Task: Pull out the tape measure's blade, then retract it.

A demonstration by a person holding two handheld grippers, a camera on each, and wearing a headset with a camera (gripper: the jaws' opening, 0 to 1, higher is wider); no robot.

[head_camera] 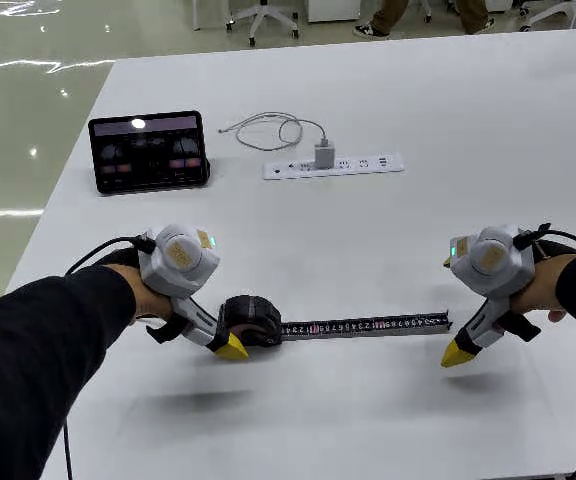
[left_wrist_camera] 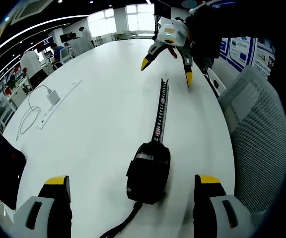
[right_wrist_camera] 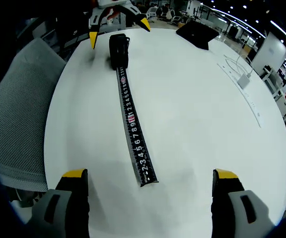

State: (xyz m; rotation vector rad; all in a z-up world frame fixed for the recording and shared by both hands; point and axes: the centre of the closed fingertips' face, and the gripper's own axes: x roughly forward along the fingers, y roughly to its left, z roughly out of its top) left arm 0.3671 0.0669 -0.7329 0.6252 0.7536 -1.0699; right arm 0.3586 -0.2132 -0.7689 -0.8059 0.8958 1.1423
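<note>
left gripper (left_wrist_camera: 133,180): jaws spread wide, yellow tips on either side of the tape measure case, a gap showing between each jaw and the case; nothing gripped.
right gripper (right_wrist_camera: 150,174): jaws spread wide, holding nothing; the free end of the blade lies between the two tips, touching neither.
tape measure case (head_camera: 253,320): black, resting on the table at near left, just beside the left gripper's yellow tip in the head view.
blade (head_camera: 366,325): drawn out of the case and lying flat on the table, running right from the case to end just short of the right gripper; numerals legible in the right gripper view.
table (head_camera: 418,100): white, bare surface around the tape measure.
tablet (head_camera: 148,150): dark, propped upright at far left, screen lit.
power strip (head_camera: 368,163): white, lying flat at far centre, well apart from the tape measure.
charger (head_camera: 325,156): white, plugged into the power strip.
cable (head_camera: 268,130): white, looped on the table just beyond the charger.
chair (left_wrist_camera: 262,129): grey mesh, beside the near edge of the table.
</note>
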